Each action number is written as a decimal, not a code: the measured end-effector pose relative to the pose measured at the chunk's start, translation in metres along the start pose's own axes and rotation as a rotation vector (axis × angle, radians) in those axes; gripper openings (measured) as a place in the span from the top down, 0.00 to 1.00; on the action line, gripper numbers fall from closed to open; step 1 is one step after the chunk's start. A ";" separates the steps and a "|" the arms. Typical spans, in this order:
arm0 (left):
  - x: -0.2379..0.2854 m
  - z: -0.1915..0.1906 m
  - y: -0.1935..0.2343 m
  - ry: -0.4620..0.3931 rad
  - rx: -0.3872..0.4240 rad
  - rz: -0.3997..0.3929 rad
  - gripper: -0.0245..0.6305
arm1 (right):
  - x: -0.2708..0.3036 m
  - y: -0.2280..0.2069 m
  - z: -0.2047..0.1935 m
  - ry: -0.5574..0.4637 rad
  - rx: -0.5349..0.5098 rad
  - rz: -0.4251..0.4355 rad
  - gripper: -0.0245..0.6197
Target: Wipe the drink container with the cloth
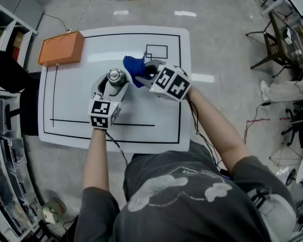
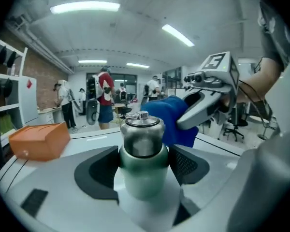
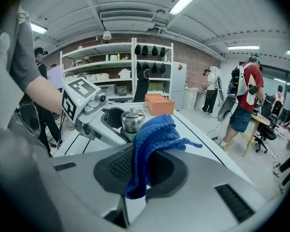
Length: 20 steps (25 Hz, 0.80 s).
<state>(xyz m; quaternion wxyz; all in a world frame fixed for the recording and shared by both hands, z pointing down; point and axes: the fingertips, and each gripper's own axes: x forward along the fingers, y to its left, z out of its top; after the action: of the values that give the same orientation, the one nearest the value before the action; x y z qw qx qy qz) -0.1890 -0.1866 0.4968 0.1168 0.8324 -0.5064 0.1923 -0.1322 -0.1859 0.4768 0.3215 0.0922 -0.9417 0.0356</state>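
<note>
At the far left of the white surface [image 1: 70, 130], ruled with thin black lines, sits an orange rectangular box [image 1: 61, 48]. Near the middle, the left gripper [image 1: 112, 82] has its grey fingers, with dark dimpled pads, clenched round an upright bottle [image 2: 142, 151] with a rounded pale green body, a brushed steel shoulder and a small metal cap. Just right of it, a blue terry cloth [image 3: 154, 132] hangs bunched, pinched between the fingers of the right gripper [image 3: 147, 166], close beside the bottle's top. Whether cloth and bottle touch, I cannot tell. Each gripper carries a cube with black-and-white square markers.
</note>
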 end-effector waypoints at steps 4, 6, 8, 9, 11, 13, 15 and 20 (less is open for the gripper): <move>-0.003 0.000 -0.002 -0.018 0.093 -0.187 0.47 | 0.019 0.005 0.017 0.002 -0.022 0.027 0.89; -0.005 -0.001 -0.003 -0.021 0.136 -0.277 0.47 | 0.027 0.008 0.021 0.019 -0.039 0.039 0.89; -0.007 -0.002 -0.003 -0.011 0.169 -0.356 0.47 | 0.032 0.008 0.022 0.041 -0.055 0.050 0.89; -0.007 -0.002 -0.003 -0.006 0.182 -0.391 0.47 | 0.034 0.008 0.022 0.051 -0.058 0.054 0.89; -0.008 -0.002 -0.005 -0.002 0.210 -0.452 0.47 | 0.036 0.006 0.019 0.073 -0.056 0.055 0.89; -0.010 -0.002 -0.007 -0.006 0.236 -0.497 0.47 | 0.039 0.004 0.014 0.097 -0.053 0.049 0.90; -0.013 -0.003 -0.009 -0.016 0.250 -0.527 0.47 | 0.045 0.001 0.007 0.118 -0.045 0.039 0.90; -0.015 -0.004 -0.008 -0.028 0.280 -0.603 0.47 | 0.063 -0.006 -0.012 0.179 -0.009 0.035 0.90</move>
<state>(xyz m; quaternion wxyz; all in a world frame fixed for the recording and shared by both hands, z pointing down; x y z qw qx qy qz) -0.1890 -0.1700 0.4936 0.0460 0.9553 -0.2076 0.2053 -0.1731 -0.1996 0.5250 0.4041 0.0708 -0.9109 0.0448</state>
